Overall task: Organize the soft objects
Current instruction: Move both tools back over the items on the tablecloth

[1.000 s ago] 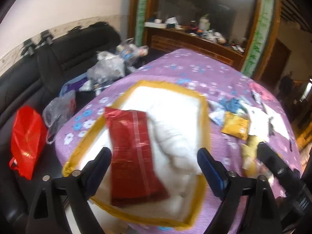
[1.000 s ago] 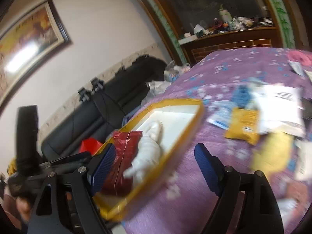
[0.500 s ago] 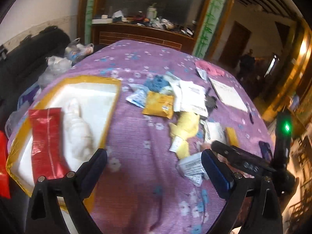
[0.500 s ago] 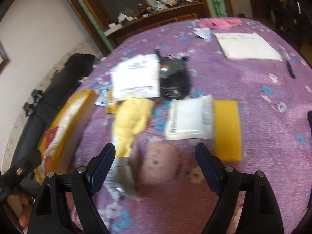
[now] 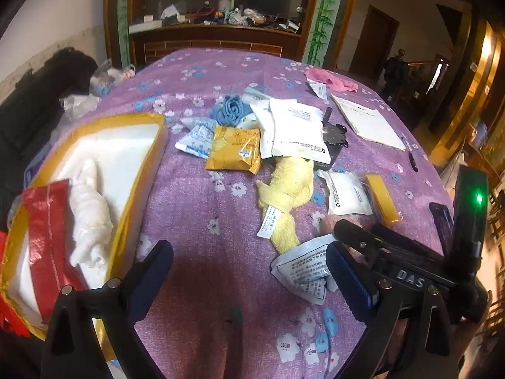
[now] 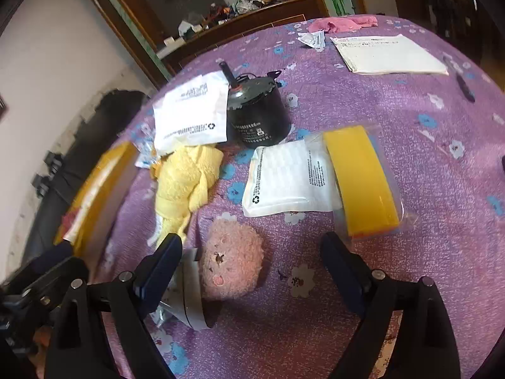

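Note:
A yellow-rimmed white tray (image 5: 148,145) sits at the table's left, holding a red pouch (image 5: 47,230) and a white soft toy (image 5: 90,218). A yellow cloth (image 5: 287,189) lies mid-table, also in the right wrist view (image 6: 183,186). A pink plush ball (image 6: 232,263) lies between my right gripper's open jaws (image 6: 252,262), just ahead of them. My left gripper (image 5: 249,268) is open and empty over bare tablecloth beside the tray. A blue cloth (image 5: 230,112) and a pink cloth (image 5: 331,79) lie farther back.
Packets litter the purple flowered tablecloth: a yellow mailer (image 5: 233,148), white mailers (image 5: 296,129), a white sachet (image 6: 284,180), a yellow block in clear wrap (image 6: 359,180). A black cylinder (image 6: 257,113) stands mid-table. Papers (image 6: 388,53) and a pen (image 6: 462,82) lie far right. A black sofa (image 5: 28,101) is at the left.
Both grippers swung right, away from the tray. The right gripper moved down toward the pink plush ball, which now sits between its jaws. Both stayed open.

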Demonstrator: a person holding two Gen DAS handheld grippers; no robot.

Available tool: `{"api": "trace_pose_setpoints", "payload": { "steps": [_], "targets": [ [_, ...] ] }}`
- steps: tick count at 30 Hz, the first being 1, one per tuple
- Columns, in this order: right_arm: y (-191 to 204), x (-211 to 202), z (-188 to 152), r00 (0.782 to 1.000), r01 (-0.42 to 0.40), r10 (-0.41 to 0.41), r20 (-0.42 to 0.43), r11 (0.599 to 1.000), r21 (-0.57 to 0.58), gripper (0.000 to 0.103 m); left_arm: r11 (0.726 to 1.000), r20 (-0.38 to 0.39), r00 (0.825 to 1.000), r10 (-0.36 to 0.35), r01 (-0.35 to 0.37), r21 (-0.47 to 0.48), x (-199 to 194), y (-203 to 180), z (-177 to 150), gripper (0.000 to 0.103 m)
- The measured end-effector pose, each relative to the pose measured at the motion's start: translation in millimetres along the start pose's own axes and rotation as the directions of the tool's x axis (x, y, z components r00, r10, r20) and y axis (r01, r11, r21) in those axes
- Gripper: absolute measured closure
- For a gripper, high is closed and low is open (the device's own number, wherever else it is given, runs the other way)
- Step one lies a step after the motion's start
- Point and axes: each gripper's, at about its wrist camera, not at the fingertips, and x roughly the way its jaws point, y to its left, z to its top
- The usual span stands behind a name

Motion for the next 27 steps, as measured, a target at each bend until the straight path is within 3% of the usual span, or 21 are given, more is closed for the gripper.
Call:
{"api": "trace_pose_setpoints", "payload": {
  "steps": [4,11,27],
  "targets": [
    [-1,-1,0,0.999,-0.038,0.038,0.003,0.999,0.017,0.013,0.999,-0.032,0.999,-0.029,0.028,-0.025,10,0,-1,0.004],
    [-7,-6,-1,0.98,-0.2,0.201,-0.004,0.979,0.038,0.014,0.997,-0.059,0.997,-0.049,0.045,-0.067,19,1,-3,0.004],
    [1,-33,12,0.982,-0.18,0.183,0.039,0.98,-0.08,0.014,0.993,-0.014,0.994,-0.11,0.11,-0.038,3,-1,1,0.006]
  ]
}}
